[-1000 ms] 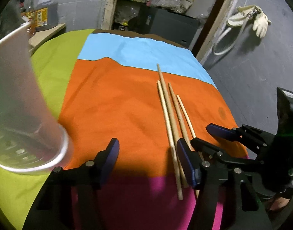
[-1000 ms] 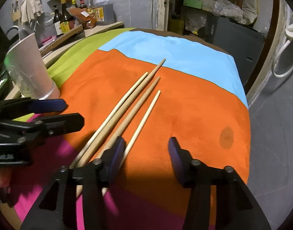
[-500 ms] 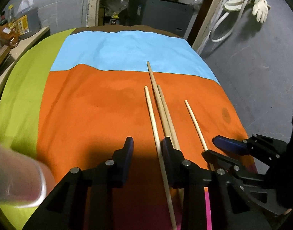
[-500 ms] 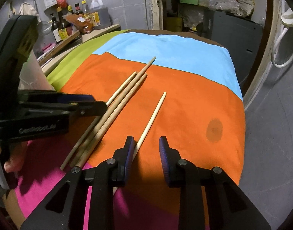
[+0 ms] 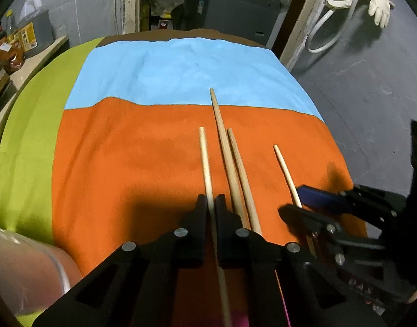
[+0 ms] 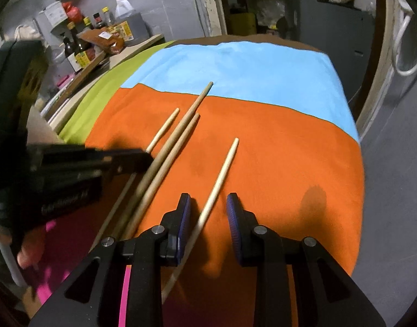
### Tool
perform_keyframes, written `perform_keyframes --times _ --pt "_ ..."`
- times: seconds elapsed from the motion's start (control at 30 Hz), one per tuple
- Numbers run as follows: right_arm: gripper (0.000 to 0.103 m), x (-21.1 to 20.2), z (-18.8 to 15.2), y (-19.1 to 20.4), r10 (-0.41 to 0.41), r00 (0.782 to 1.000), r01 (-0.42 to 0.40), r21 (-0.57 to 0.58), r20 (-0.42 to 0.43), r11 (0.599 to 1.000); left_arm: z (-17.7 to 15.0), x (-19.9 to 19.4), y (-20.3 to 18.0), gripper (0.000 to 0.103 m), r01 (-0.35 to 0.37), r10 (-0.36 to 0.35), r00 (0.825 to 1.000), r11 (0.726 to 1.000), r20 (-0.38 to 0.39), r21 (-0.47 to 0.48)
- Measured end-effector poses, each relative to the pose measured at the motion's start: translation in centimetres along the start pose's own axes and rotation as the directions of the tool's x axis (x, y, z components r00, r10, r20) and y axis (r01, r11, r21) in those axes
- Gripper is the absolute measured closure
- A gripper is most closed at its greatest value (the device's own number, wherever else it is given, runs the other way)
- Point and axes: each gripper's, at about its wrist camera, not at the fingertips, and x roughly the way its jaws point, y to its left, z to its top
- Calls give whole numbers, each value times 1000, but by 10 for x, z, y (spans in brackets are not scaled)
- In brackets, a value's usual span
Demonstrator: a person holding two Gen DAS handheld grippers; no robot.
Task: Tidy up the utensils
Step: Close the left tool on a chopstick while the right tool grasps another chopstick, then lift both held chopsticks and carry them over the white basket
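On the striped cloth [image 5: 153, 163] lie 4 chopsticks, the left gripper [image 5: 211, 204] having just clenched onto the leftmost pale chopstick [image 5: 204, 152], while the right gripper [image 6: 208, 209] straddles the rightmost pale chopstick [image 6: 224, 163], jaws unclenched, not pressing it.

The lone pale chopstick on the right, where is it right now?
In the right wrist view the lone pale chopstick lies on the orange cloth, running between the open right tongs, apart from the darker pair to its left.
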Motion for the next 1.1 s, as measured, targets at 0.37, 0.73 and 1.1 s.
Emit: perform_keyframes --times 0.37,0.73,1.1 --pt "100 -11 -11 -22 130 990 -138 217 51 966 -26 -35 -4 101 31 -29 995 999 93 -24" --pt "100 -82 -37 26 120 903 -160 63 413 985 -55 -101 -6 101 63 -55 917 998 395 -7" --pt "100 -124 -25 94 168 675 -101 -135 719 986 -64 -183 4 101 10 -7 726 1000 688 -1"
